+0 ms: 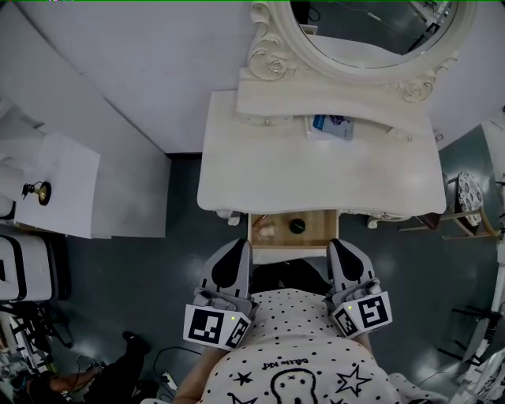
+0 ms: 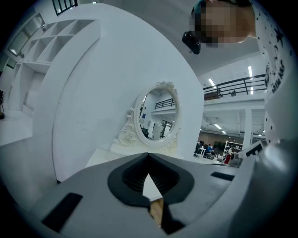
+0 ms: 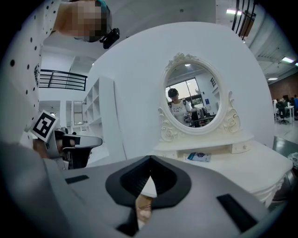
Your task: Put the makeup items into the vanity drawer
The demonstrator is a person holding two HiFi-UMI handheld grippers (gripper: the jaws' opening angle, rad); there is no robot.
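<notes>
The white worktop is standing below its oval mirror, its wooden drawer hanging open at the near edge. The left hand-held gripper and right hand-held gripper are hovering clenched and empty, just nearer. A blue packet is lying far on the worktop; a black pot is sitting in the drawer.

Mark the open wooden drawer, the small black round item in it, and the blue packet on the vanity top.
Open wooden drawer (image 1: 317, 235): head view, bare floor right of its contents.
Small black round item (image 1: 297, 226): head view, its centre.
Blue packet (image 1: 332, 126): head view, middle of its face.
</notes>
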